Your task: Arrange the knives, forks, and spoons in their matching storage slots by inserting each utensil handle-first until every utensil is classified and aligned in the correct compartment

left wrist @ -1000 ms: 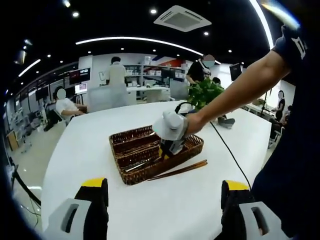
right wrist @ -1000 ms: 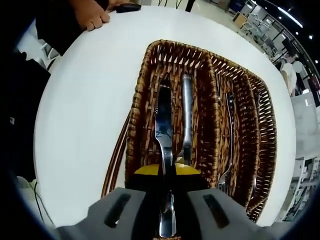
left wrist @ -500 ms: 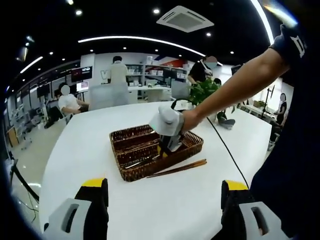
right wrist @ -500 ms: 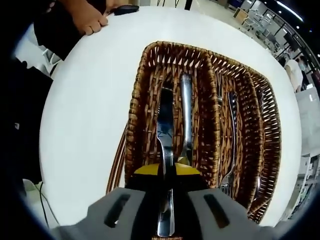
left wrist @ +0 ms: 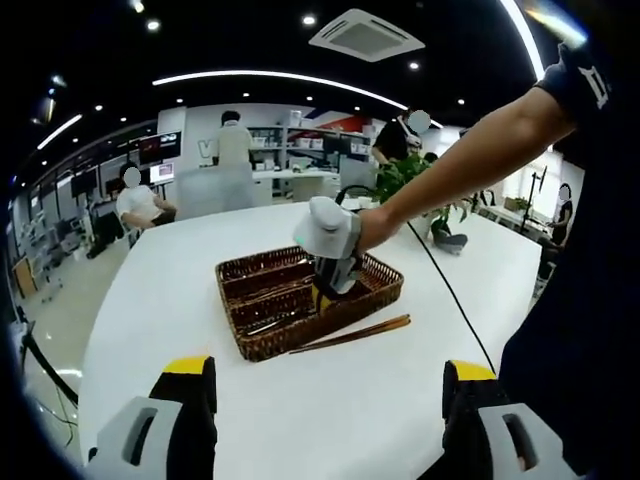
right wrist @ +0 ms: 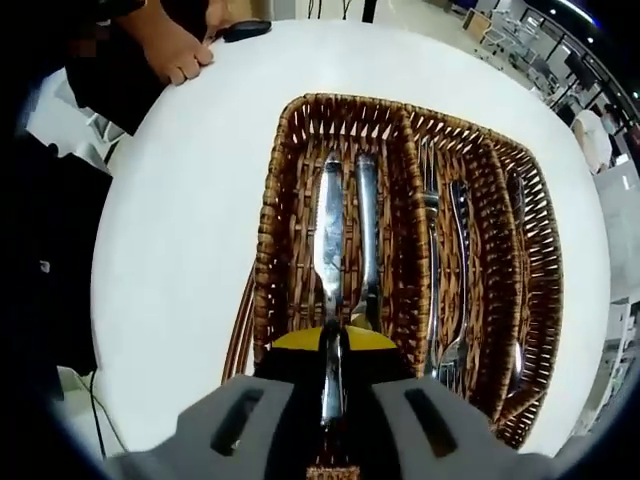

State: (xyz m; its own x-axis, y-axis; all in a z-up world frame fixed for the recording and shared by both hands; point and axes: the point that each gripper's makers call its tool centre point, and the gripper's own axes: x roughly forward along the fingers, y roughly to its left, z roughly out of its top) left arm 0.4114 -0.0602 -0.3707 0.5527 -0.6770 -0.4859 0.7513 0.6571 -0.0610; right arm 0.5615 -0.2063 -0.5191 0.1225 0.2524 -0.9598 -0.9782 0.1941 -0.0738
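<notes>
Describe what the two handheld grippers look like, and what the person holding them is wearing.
The left gripper has dark jaws capped with yellow tips over light grey housings with slot cut-outs. The right gripper shows a rounded white-grey body, a yellow and black front, and a black cable trailing back across the table. The person wears a dark navy short sleeve with a white marking.

A white table point(left wrist: 300, 400) stood in an open office under a black ceiling point(left wrist: 230, 40) with strip lights, 1 air-conditioning vent point(left wrist: 365, 34), and a potted plant point(left wrist: 408, 178).
</notes>
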